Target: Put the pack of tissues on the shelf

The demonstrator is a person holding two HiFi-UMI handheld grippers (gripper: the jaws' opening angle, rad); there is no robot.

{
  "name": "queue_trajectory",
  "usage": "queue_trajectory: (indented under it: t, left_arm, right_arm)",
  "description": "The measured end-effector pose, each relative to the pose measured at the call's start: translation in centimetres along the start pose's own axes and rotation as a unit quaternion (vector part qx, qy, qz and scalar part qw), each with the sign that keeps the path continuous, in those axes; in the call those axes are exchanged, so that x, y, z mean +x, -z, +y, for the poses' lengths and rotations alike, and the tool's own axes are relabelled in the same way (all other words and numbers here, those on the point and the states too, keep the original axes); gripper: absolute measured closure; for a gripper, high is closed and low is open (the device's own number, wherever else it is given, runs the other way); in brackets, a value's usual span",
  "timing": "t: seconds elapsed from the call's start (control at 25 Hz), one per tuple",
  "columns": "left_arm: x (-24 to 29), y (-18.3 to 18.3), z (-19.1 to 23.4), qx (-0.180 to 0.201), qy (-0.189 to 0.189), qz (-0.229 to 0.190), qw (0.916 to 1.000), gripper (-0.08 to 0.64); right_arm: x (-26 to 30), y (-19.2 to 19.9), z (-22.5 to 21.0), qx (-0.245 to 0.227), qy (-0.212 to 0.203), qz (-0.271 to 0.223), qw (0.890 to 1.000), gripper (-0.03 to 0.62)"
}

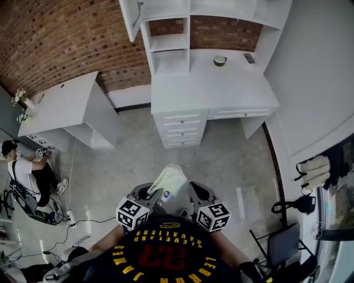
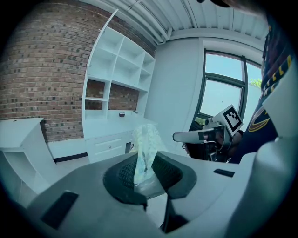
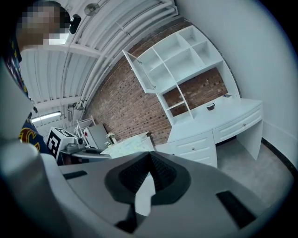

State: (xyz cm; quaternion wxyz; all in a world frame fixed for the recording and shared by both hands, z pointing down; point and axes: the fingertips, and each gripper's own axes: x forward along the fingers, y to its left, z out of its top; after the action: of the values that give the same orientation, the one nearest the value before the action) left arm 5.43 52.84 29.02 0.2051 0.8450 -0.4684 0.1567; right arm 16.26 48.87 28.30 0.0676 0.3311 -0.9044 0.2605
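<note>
The pack of tissues (image 1: 170, 179), pale and in crinkled clear wrap, sticks up out of my left gripper (image 1: 155, 194), which is held close to the person's chest. In the left gripper view the pads are shut on the lower end of the pack (image 2: 145, 148), and the left gripper (image 2: 142, 174) points toward the white shelf unit (image 2: 116, 69). My right gripper (image 1: 199, 194) is beside it, with its tips together and nothing between them (image 3: 150, 162). The shelf unit (image 1: 168, 41) stands over a white desk (image 1: 221, 88) across the grey floor.
A small bowl (image 1: 220, 59) and a dark flat object (image 1: 249, 57) lie on the desk. A cabinet door (image 1: 130, 16) hangs open at the shelf's upper left. A low white cabinet (image 1: 66, 105) stands at the left, with a crouching person (image 1: 25, 171) and cables nearby. A chair (image 1: 282, 243) stands at the right.
</note>
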Motion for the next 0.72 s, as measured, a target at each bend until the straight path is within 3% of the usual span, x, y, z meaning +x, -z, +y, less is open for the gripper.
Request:
queue_trajectory:
  t: [0.24, 0.48, 0.72]
  left_arm:
    - [0.5, 0.4, 2.6, -0.010, 0.002, 0.004, 0.9999, 0.500]
    - [1.2, -2.0, 7.3, 0.006, 0.015, -0.009, 0.9998, 0.500]
    - [1.5, -4.1, 13.2, 0.014, 0.034, -0.013, 0.9992, 0.500]
  right_arm:
    - [2.8, -0.1, 0.5, -0.013, -0.005, 0.016, 1.000, 0.603]
    - [6.5, -2.1, 0.1, 0.001, 0.027, 0.005, 1.000, 0.603]
    - [12.5, -3.9, 2.0, -0.020, 0.033, 0.008, 0.999, 0.603]
